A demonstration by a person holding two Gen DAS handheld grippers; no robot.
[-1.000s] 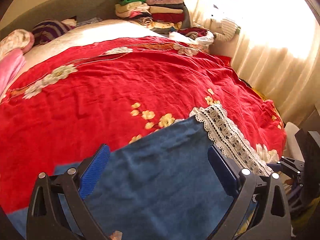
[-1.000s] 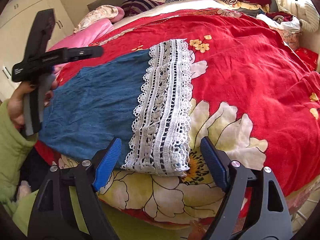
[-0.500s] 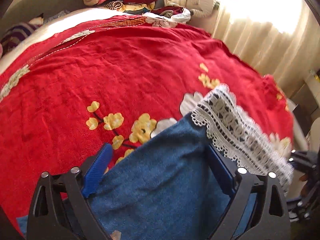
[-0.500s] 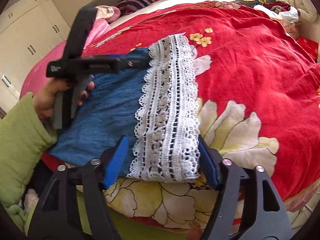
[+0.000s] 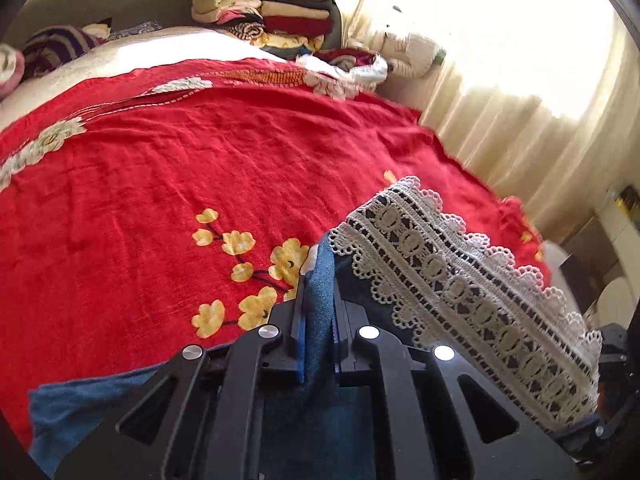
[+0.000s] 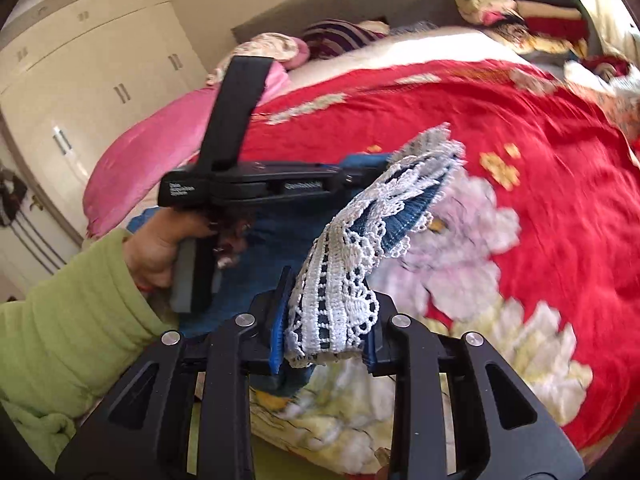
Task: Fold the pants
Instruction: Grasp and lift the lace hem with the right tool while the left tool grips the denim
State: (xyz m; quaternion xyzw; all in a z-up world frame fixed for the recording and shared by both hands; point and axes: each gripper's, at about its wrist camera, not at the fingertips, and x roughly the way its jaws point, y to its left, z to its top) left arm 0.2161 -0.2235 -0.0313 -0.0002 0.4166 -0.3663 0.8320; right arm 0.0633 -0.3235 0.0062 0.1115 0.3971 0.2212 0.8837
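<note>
The pants [image 5: 320, 288] are blue denim with a wide white lace hem [image 5: 460, 280]. They lie on the red flowered bedspread [image 5: 200, 168]. My left gripper [image 5: 318, 312] is shut on a fold of the denim beside the lace. My right gripper [image 6: 326, 332] is shut on the lace hem [image 6: 340, 292] at the near end and holds it lifted off the bed. The left gripper [image 6: 256, 184] also shows in the right wrist view, held in a hand with a green sleeve.
Stacks of folded clothes [image 5: 264, 12] sit at the far end of the bed. Pink bedding [image 6: 160, 148] lies on the left side. White wardrobes [image 6: 80, 80] stand to the left, and curtains [image 5: 520, 112] hang to the right.
Both grippers have closed on the pants: the left on the denim, the right on the lace hem. The hem end has lifted off the bedspread.
</note>
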